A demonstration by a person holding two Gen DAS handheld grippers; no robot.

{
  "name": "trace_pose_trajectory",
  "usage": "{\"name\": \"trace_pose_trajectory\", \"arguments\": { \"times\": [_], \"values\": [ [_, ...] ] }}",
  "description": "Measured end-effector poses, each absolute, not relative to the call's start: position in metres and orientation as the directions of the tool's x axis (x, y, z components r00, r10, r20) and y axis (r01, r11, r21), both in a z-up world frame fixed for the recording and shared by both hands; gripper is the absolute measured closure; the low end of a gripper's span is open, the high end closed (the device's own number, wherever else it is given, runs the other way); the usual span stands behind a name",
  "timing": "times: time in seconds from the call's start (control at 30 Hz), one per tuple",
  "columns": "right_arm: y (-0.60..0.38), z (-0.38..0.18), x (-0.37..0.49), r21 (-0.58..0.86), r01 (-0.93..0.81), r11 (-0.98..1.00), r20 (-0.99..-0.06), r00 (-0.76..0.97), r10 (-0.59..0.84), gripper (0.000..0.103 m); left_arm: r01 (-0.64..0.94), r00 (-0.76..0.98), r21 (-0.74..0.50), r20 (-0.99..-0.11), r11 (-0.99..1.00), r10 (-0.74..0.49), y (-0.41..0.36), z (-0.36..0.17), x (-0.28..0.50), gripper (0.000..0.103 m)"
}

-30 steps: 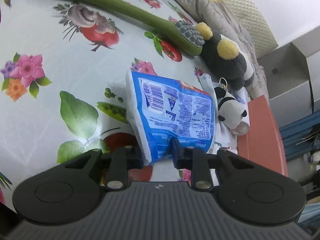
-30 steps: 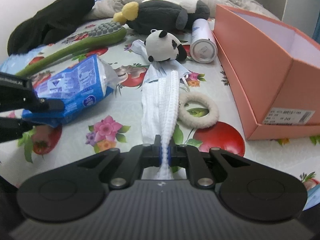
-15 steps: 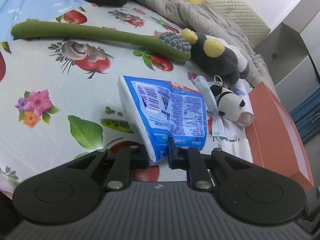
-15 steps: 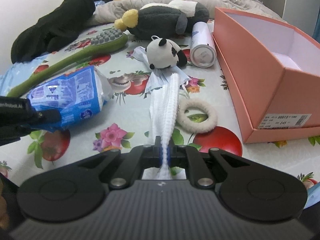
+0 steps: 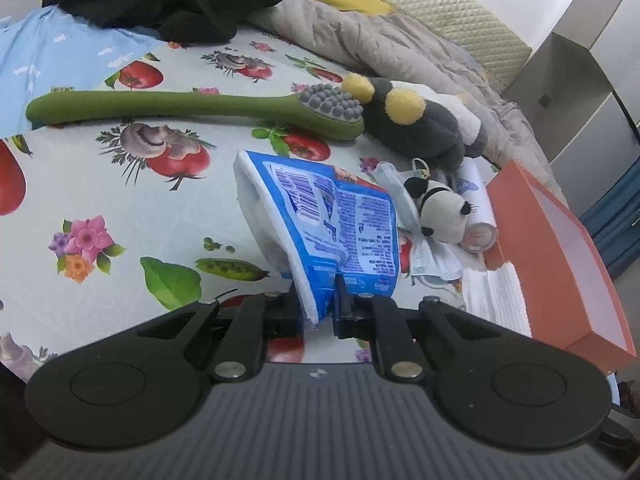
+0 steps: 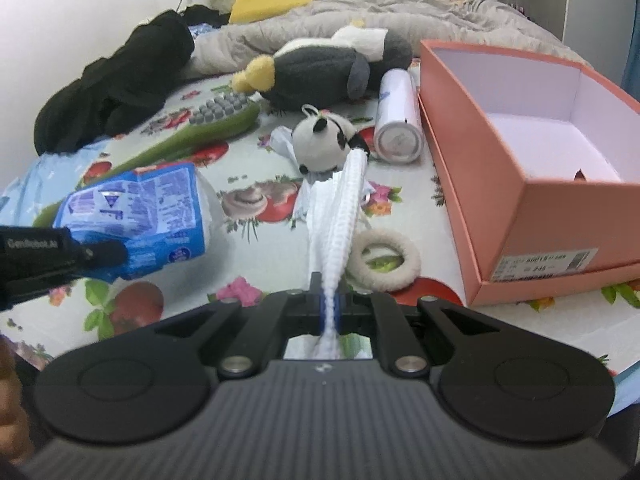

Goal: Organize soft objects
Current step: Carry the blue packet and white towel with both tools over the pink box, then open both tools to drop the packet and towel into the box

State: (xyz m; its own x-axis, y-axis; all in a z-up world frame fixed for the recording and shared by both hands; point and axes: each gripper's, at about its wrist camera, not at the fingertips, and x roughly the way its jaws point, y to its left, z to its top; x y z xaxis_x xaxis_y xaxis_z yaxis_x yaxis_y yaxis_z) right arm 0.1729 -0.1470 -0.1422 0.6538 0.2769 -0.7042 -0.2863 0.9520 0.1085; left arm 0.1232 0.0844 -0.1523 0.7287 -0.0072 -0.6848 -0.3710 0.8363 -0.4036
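Box [image 6: 476, 184] at 2 o'clock looks empty, so nothing sorted yet imo. L gripper [image 5: 320, 312] clamped on 1 blue tissue pack [image 5: 340, 224], lifted at 12. R gripper [image 6: 329, 312] pinched tight on 1 white cloth [image 6: 344, 216], hanging fwd at 12. Left on sheet: 1 small panda [image 6: 324, 144], 1 big plush [image 6: 320, 72], 1 green toothbrush plush [image 5: 180, 108], 1 fluffy ring [image 6: 386, 256] at 1, 1 tube [image 6: 398, 120].
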Motion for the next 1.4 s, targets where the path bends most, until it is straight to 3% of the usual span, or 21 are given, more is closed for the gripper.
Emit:
{"name": "trace_pose_trajectory", "arguments": {
  "times": [0.5, 0.97, 1.23, 1.4],
  "values": [
    [-0.173, -0.069, 0.182, 0.156, -0.284, 0.946, -0.617, 0.719, 0.318, 0.095, -0.268, 0.756, -0.371, -0.653, 0.889, -0.044, 0.041, -0.073, 0.149, 0.089],
    [-0.222, 0.007, 0.234, 0.149, -0.241, 0.959, -0.518, 0.807, 0.283, 0.095, -0.086, 0.802, -0.364, -0.577, 0.927, -0.152, -0.036, 0.011, 0.221, 0.088],
    [-0.265, 0.019, 0.27, 0.128, -0.195, 0.972, -0.506, 0.83, 0.233, 0.095, 0.027, 0.789, -0.344, -0.569, 0.938, -0.231, -0.09, 0.035, 0.285, 0.088],
    [-0.296, 0.004, 0.29, 0.142, -0.138, 0.98, -0.535, 0.822, 0.193, 0.095, 0.087, 0.74, -0.326, -0.612, 0.941, -0.28, -0.13, 0.027, 0.326, 0.088]
  ]
}}
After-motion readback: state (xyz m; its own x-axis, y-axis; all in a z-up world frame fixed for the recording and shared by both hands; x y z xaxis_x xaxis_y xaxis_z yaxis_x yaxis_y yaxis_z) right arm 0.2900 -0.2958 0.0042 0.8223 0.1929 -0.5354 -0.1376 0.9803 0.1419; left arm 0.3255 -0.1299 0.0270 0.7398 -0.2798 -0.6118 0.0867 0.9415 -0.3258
